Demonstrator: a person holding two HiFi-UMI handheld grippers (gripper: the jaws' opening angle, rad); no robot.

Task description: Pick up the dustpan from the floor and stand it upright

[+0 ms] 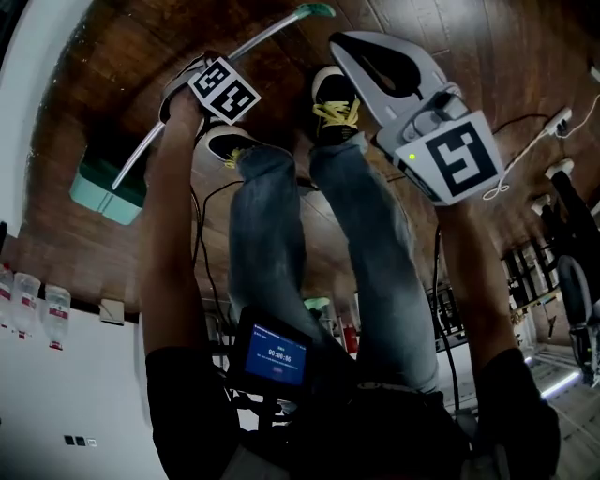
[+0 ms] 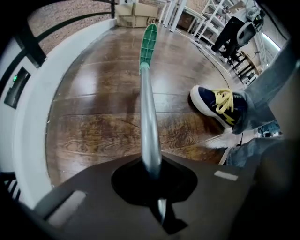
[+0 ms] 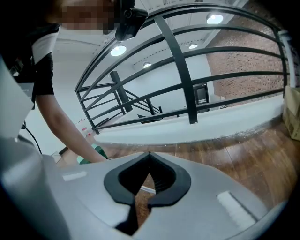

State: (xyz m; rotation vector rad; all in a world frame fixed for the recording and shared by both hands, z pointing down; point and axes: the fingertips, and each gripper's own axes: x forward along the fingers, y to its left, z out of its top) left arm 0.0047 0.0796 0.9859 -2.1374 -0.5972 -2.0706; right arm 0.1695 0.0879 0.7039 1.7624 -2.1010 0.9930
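Observation:
The dustpan lies on the wooden floor: its green pan (image 1: 105, 192) is at the left, and a long silver handle (image 1: 234, 52) runs up to a green grip (image 1: 314, 11). My left gripper (image 1: 180, 94) points steeply down at the handle's middle. In the left gripper view the jaws (image 2: 152, 164) are shut on the silver handle (image 2: 149, 117), and the green grip (image 2: 149, 40) stretches away ahead. My right gripper (image 1: 345, 42) hovers to the right, clear of the handle. Its jaws (image 3: 150, 154) are shut with nothing between them. A corner of the green pan (image 3: 88, 157) shows beside the person's arm.
The person's shoes (image 1: 336, 103) (image 1: 225, 142) stand just right of the handle; one shoe (image 2: 215, 105) is close to it. A white kerb with black railing (image 3: 187, 126) borders the floor. Cardboard boxes (image 2: 136, 14) and racks stand far off. Cables (image 1: 525, 155) lie at the right.

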